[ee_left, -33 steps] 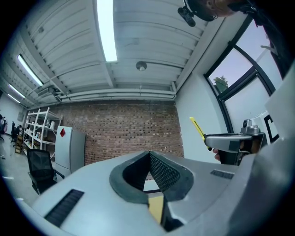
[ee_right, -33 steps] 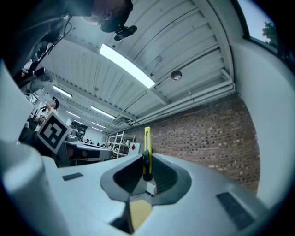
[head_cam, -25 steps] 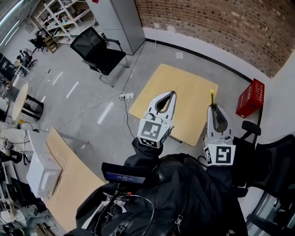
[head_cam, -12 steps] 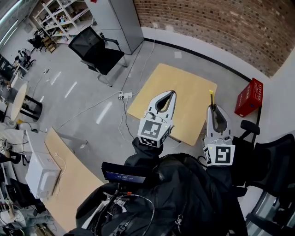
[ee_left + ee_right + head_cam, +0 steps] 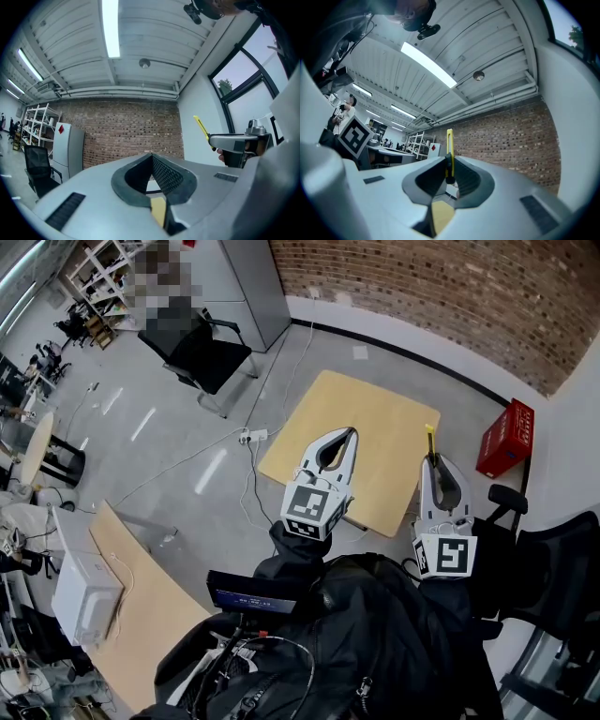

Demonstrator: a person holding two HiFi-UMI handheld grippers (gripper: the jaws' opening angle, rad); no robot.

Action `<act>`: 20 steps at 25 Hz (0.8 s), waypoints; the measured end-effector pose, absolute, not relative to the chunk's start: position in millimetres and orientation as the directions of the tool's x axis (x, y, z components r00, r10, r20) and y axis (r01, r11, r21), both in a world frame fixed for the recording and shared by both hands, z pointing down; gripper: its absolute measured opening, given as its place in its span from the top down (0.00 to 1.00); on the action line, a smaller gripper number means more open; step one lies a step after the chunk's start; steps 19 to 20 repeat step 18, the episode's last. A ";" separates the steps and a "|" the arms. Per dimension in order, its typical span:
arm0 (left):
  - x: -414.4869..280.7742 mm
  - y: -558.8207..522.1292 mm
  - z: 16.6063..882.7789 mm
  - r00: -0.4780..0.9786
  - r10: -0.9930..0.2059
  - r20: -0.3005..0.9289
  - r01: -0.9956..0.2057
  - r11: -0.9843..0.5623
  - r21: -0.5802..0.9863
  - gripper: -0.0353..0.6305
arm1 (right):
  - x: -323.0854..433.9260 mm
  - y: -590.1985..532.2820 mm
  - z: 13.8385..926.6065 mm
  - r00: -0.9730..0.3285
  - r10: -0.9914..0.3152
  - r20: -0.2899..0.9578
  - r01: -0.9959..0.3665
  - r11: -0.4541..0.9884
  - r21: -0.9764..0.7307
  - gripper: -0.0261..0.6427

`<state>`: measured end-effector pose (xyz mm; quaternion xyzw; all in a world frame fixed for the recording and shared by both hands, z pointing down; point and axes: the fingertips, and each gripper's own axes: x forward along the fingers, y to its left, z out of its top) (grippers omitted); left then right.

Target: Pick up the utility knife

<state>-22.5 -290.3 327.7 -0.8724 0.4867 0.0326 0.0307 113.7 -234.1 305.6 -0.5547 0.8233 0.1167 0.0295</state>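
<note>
Item 1. Right gripper (image 5: 433, 458): jaws clamped on utility knife (image 5: 430, 439). Gripped near knife's black end; yellow body sticks out past tips toward 12 o'clock in head view. In right gripper view, knife (image 5: 449, 145) upright between pads, brick wall behind.

Item 2. Left gripper (image 5: 350, 433): jaws closed tip to tip, nothing between. Sits at 9 o'clock of right gripper, apart from it. From left gripper view, knife (image 5: 201, 126) seen at 2 o'clock, tilted, poking from right gripper's nose.

Item 3. Table (image 5: 375, 418): tan square top, below both grippers in head view. Knife not on it; held up off surface, over table's 3 o'clock edge.

Item 4. Red crate (image 5: 509, 439): on floor, 3 o'clock of table, near wall.

Item 5. Black chair (image 5: 202, 348): 10 o'clock of table, well apart.

Item 6. Power strip (image 5: 255, 435): white, on floor, 9 o'clock of table, cables attached.

Item 7. Dark jacket (image 5: 375, 643): on person, at 6 o'clock, below both grippers.
</note>
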 end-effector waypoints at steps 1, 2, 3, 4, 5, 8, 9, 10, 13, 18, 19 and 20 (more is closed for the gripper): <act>-22.4 -290.4 328.0 0.524 -0.848 -0.085 -0.852 -0.524 -0.020 0.95 | 114.2 -234.2 305.6 -0.383 -0.907 -0.177 -0.920 0.358 0.159 0.87; -22.5 -290.4 328.3 0.523 -0.848 -0.084 -0.852 -0.523 -0.017 0.95 | 114.3 -234.3 305.5 -0.384 -0.906 -0.176 -0.920 0.358 0.159 0.87; -22.7 -290.4 328.5 0.522 -0.849 -0.083 -0.852 -0.523 -0.015 0.95 | 114.3 -234.3 305.5 -0.384 -0.906 -0.176 -0.920 0.359 0.158 0.87; -22.9 -290.2 328.7 0.521 -0.849 -0.082 -0.853 -0.522 -0.014 0.95 | 114.2 -234.3 305.7 -0.385 -0.907 -0.174 -0.920 0.360 0.158 0.87; -23.0 -290.1 328.9 0.521 -0.850 -0.082 -0.853 -0.522 -0.013 0.95 | 114.2 -234.3 306.2 -0.385 -0.907 -0.173 -0.919 0.361 0.157 0.87; -22.1 -290.5 330.4 0.523 -0.849 -0.080 -0.852 -0.523 -0.014 0.95 | 114.0 -235.0 308.2 -0.386 -0.906 -0.172 -0.919 0.363 0.155 0.87; -21.9 -290.6 330.8 0.523 -0.849 -0.078 -0.852 -0.524 -0.014 0.95 | 113.7 -235.2 308.4 -0.387 -0.906 -0.171 -0.919 0.364 0.154 0.87; -21.8 -290.5 331.1 0.523 -0.849 -0.077 -0.852 -0.524 -0.013 0.95 | 113.4 -235.2 308.6 -0.388 -0.906 -0.170 -0.918 0.365 0.154 0.87; -22.4 -289.3 332.1 0.523 -0.849 -0.073 -0.852 -0.524 -0.010 0.95 | 112.1 -234.1 309.9 -0.392 -0.905 -0.167 -0.917 0.369 0.153 0.87; -20.5 -289.7 333.8 0.524 -0.849 -0.070 -0.851 -0.525 -0.010 0.95 | 114.5 -234.4 312.9 -0.392 -0.906 -0.162 -0.917 0.373 0.139 0.87; -20.5 -289.7 333.8 0.524 -0.849 -0.070 -0.851 -0.525 -0.010 0.95 | 114.5 -234.4 312.9 -0.392 -0.906 -0.162 -0.917 0.373 0.139 0.87; -20.5 -289.7 333.8 0.524 -0.849 -0.070 -0.851 -0.525 -0.010 0.95 | 114.5 -234.4 312.9 -0.392 -0.906 -0.162 -0.917 0.373 0.139 0.87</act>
